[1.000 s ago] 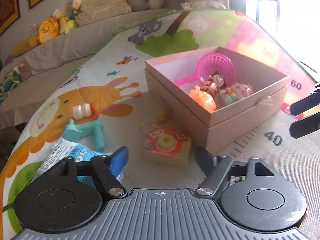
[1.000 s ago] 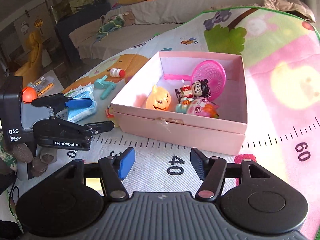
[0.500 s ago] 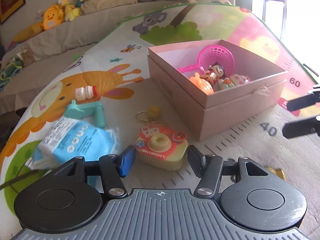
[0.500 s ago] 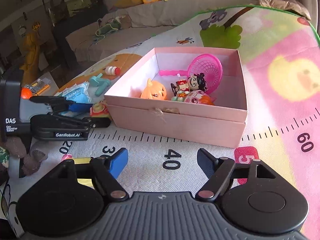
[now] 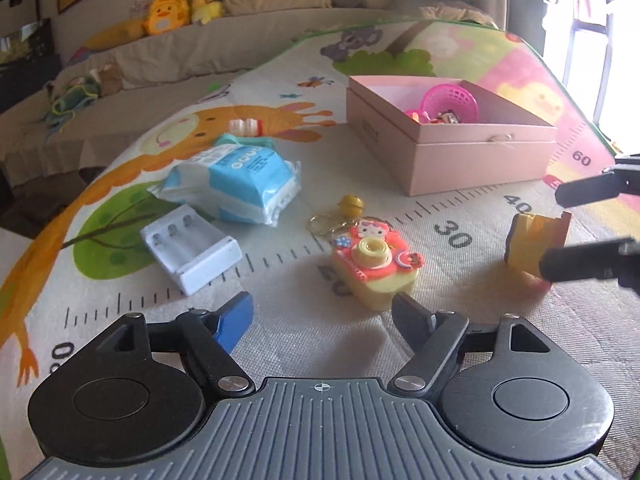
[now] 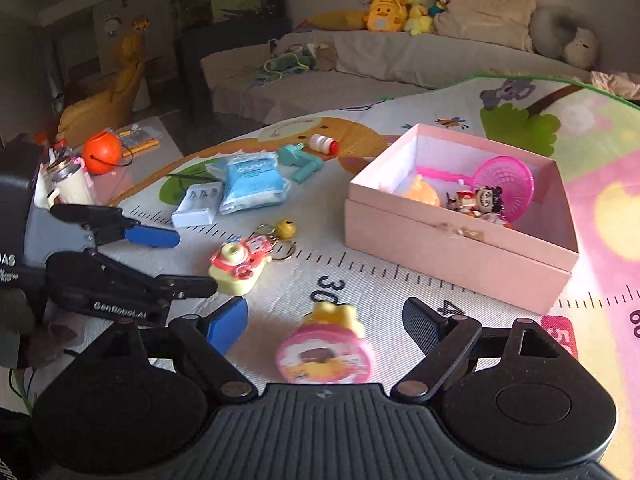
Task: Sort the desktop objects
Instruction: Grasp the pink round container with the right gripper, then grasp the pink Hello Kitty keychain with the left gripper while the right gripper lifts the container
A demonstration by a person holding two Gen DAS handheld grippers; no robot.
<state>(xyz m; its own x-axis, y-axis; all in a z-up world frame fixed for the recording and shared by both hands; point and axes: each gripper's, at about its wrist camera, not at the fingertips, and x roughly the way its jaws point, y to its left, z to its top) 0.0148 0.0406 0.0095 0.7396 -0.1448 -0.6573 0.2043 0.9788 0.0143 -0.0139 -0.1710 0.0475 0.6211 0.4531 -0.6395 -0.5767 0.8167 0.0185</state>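
A pink box [image 5: 460, 152] [image 6: 456, 248] holding a pink strainer, an orange pumpkin toy and a doll stands on the play mat. A yellow-and-red toy camera keychain [image 5: 374, 266] [image 6: 238, 266] lies just ahead of my open, empty left gripper [image 5: 322, 314]. My right gripper [image 6: 326, 322] is open with a pink-and-yellow round toy [image 6: 326, 350] lying between its fingers, untouched. That toy also shows in the left wrist view [image 5: 534, 240]. A blue-and-white wipes pack [image 5: 236, 184], a white battery charger [image 5: 192, 248], a teal toy [image 6: 300, 160] and a small bottle [image 6: 323, 144] lie to the left.
The mat covers a raised surface with a grey sofa [image 6: 380, 68] and plush toys behind. An orange ball [image 6: 102, 152] and clutter sit on a low table at the left. A bright window [image 5: 592, 40] is at the right.
Both grippers have pulled back and lower. The toy camera now lies further ahead of the left fingers, and the pink round toy has come into view between the right fingers.
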